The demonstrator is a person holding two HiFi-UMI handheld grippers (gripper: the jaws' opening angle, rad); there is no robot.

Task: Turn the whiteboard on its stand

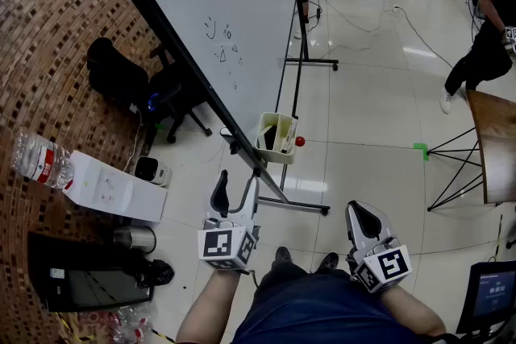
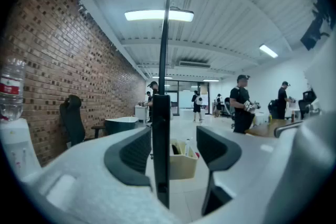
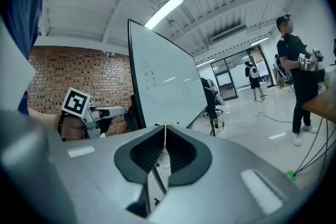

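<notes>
Looks barely started: the whiteboard [image 1: 226,4] sits tilted on its stand [image 1: 297,205], left hand-held gripper [image 1: 236,188] wide open straddling its frame edge, probably not gripping yet, right hand-held gripper [image 1: 364,220] closed and empty.

At my left, a clear plastic water bottle with a red label [image 1: 36,159] stands on top of a tall white box [image 1: 113,188]. Behind them, a black office chair [image 1: 129,80] sits against the red-brown brick wall [image 1: 48,4]. A steel tumbler [image 1: 135,238] sits just beside a dark flat screen [image 1: 76,282]. At my right, a brown wooden table [image 1: 493,142] stands near a green tape mark [image 1: 420,150], and a person in black clothes [image 1: 488,36] crosses the pale tiled floor [image 1: 379,101].
</notes>
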